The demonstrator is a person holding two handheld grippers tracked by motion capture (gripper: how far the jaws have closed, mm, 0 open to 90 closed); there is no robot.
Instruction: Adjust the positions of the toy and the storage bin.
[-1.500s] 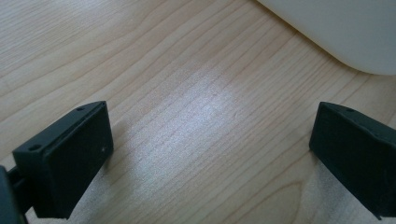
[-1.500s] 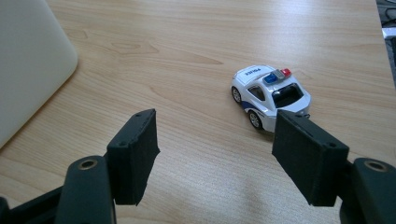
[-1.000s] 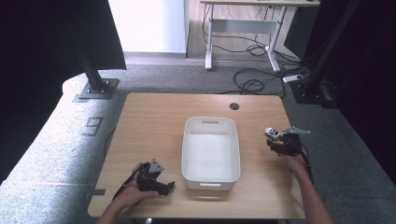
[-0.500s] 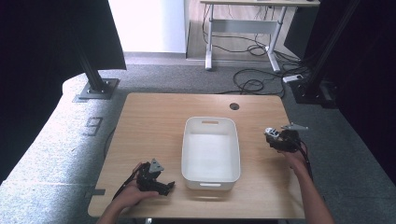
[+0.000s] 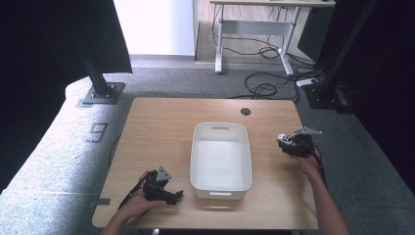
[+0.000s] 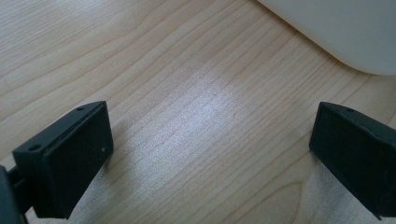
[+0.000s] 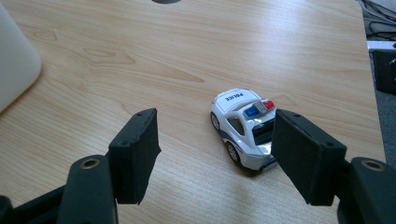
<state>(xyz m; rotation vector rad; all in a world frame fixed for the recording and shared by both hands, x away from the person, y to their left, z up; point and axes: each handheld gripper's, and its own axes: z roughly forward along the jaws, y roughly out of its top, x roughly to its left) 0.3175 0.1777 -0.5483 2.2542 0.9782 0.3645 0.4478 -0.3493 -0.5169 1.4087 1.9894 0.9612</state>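
Pale wood-grain worktop (image 5: 161, 127), matte and smooth, rounded at the corners, with a small round hole (image 5: 245, 111) beyond the tub. White plastic tub (image 5: 197, 161), rectangular with softened corners and slot handles, at the middle of the worktop. Right of the tub, near the worktop's edge: glossy white toy police car (image 7: 243, 127), black windows, red and blue light bar, "POLICE" printed on the bonnet. Right tongs (image 7: 215, 151) released, blocky black pads with a dull foam-like face; car between them, hard against the right pad, well apart from the left. Left tongs (image 6: 210, 156) left of the tub, spread wide over bare wood, grasping nothing.
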